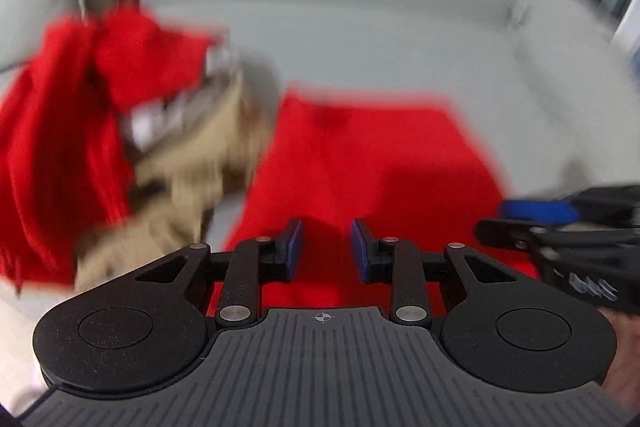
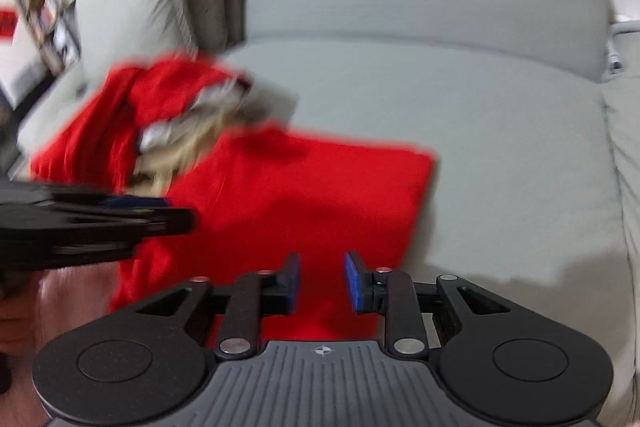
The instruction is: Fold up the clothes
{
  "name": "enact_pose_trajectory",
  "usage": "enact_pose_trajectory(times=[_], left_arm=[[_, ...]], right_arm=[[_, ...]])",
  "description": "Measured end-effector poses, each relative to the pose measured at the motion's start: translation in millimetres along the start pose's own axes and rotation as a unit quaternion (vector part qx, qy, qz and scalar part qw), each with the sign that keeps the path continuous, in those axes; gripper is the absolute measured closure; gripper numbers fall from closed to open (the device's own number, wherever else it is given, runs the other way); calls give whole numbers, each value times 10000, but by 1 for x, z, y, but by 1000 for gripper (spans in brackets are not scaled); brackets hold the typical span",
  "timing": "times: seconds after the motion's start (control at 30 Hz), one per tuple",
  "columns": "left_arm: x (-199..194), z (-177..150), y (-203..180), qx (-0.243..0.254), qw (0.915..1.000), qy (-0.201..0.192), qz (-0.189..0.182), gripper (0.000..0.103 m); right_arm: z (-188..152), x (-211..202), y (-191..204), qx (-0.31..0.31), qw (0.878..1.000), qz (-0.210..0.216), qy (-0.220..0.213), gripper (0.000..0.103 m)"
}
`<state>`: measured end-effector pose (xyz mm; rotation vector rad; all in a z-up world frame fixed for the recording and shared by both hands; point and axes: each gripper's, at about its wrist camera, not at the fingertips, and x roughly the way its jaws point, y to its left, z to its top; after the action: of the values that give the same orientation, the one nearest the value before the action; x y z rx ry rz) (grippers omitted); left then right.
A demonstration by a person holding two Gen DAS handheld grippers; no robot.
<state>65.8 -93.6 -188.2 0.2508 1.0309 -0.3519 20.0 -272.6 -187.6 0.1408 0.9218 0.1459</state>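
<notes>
Just under the left hand-held gripper [image 1: 326, 247] lies the flat red garment [image 1: 360, 163] on the sofa [image 1: 360, 39]; its jaws stand spread with nothing between them. The right hand-held gripper [image 2: 322, 283], just beside it over the same cloth's near edge, is likewise spread and empty. Judging by the neat rectangle, this fold looks finished, so the next piece must come from the pile. Beyond and to the left of both grippers sits the heap [image 1: 132, 131]: one crumpled red garment [image 1: 68, 147], one tan garment [image 1: 192, 179], and something pale and striped, too blurred to identify. Pinch one single layer near an edge, lift clear, then spread flat.
</notes>
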Motion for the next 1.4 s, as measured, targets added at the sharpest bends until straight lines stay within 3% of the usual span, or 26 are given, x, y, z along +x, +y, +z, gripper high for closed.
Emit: enact_pose_trajectory(times=[0.07, 0.23, 0.33, 0.47, 0.6, 0.67, 0.77, 0.9, 1.1, 1.4], left_arm=[[-4, -1, -3, 75, 9998, 169, 16, 67], [-16, -18, 15, -327, 9989, 109, -324, 62], [-35, -28, 34, -873, 9944, -332, -485, 54], [-45, -26, 52, -1374, 9858, -858, -453, 38], [-37, -21, 54, -1401, 9866, -815, -209, 34], [-32, -18, 46, -1217, 9901, -689, 149, 34], [-30, -18, 38, -966, 9925, -667, 352, 34], [-34, -21, 34, -812, 9937, -694, 342, 34], [-30, -17, 40, -832, 9943, -667, 88, 34], [-25, -8, 69, -1244, 9841, -724, -1040, 26]], right_arm=[[-7, -2, 9, -181, 9995, -150, 199, 74], [-19, -24, -15, 781, 9944, -347, 626, 68], [-35, -37, -20, 1224, 9910, -242, 482, 65], [-47, -55, -33, 1360, 9899, -211, 347, 62], [-45, -61, -37, 1606, 9869, -69, 158, 60], [-44, -62, -35, 1590, 9872, -55, 117, 59], [-45, -63, -33, 1525, 9882, -114, 119, 59], [-45, -63, -32, 1553, 9877, -131, 131, 59], [-40, -61, -27, 1558, 9876, -212, 11, 57], [-32, -51, -37, 2030, 9789, 19, -232, 54]])
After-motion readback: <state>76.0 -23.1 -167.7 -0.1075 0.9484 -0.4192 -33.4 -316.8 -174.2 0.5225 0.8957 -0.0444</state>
